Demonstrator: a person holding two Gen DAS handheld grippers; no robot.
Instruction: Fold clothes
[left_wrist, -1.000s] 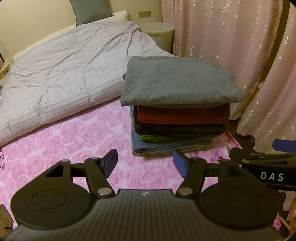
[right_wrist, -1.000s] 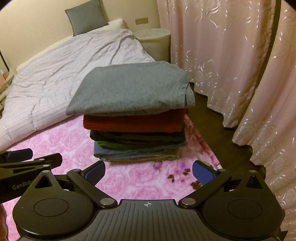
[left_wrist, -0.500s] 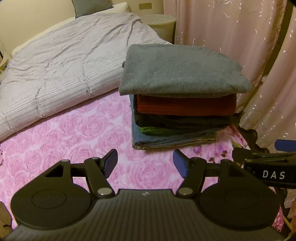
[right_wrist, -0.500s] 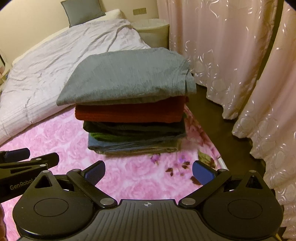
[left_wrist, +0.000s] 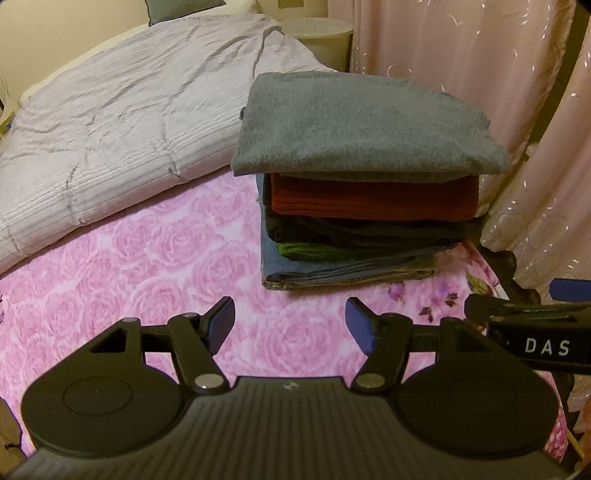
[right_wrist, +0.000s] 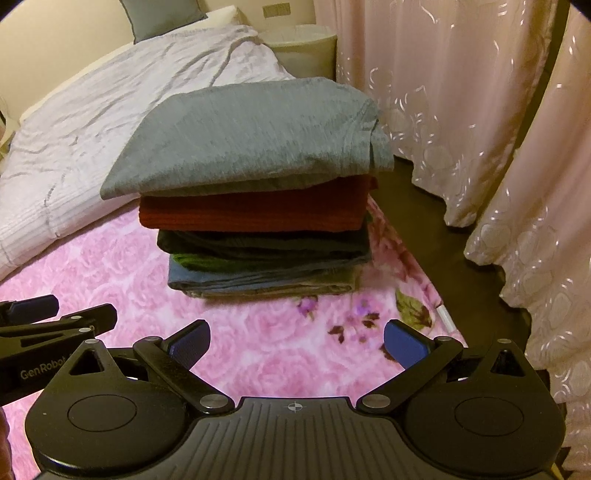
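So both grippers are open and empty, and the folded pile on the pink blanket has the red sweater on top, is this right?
Not quite. The top of the pile is the grey garment; the red sweater lies directly under it, as the right wrist view shows. The rest holds: left gripper and right gripper are open and empty, and the pile sits on the pink blanket.

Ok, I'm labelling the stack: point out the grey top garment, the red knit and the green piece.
grey top garment (right_wrist: 251, 136), right wrist view, middle of its top face.
red knit (right_wrist: 255, 212), right wrist view, front folded edge.
green piece (left_wrist: 306, 251), left wrist view, exposed front edge.
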